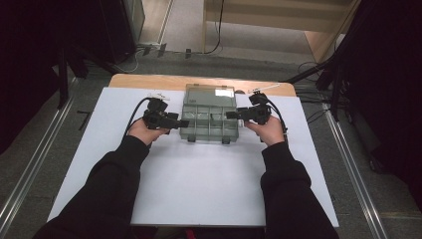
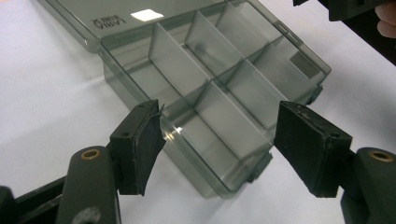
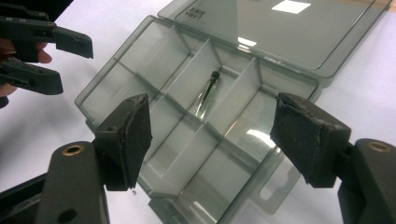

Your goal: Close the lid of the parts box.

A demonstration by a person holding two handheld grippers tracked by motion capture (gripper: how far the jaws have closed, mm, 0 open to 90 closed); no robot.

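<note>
Flanking the translucent grey compartment box [image 1: 209, 118] on the white table [image 1: 199, 179], the left gripper [image 1: 182, 123] holds its jaws wide and empty at the box's left end wall, and the right gripper [image 1: 230, 115] mirrors it, wide and empty, at the right end. Lid [image 1: 209, 94] laid open behind the grippers; one small dark-tipped part [image 3: 208, 91] lies in a middle cell. Probably light, rigid and slick: grip the thin end walls squarely, gently.

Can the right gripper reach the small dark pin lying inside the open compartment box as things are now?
Probably yes. The lid is folded back, so the compartment box is open from above. The right gripper has its jaws wide apart beside the box, and nothing covers the small dark pin. The dividers leave little room, though.
</note>
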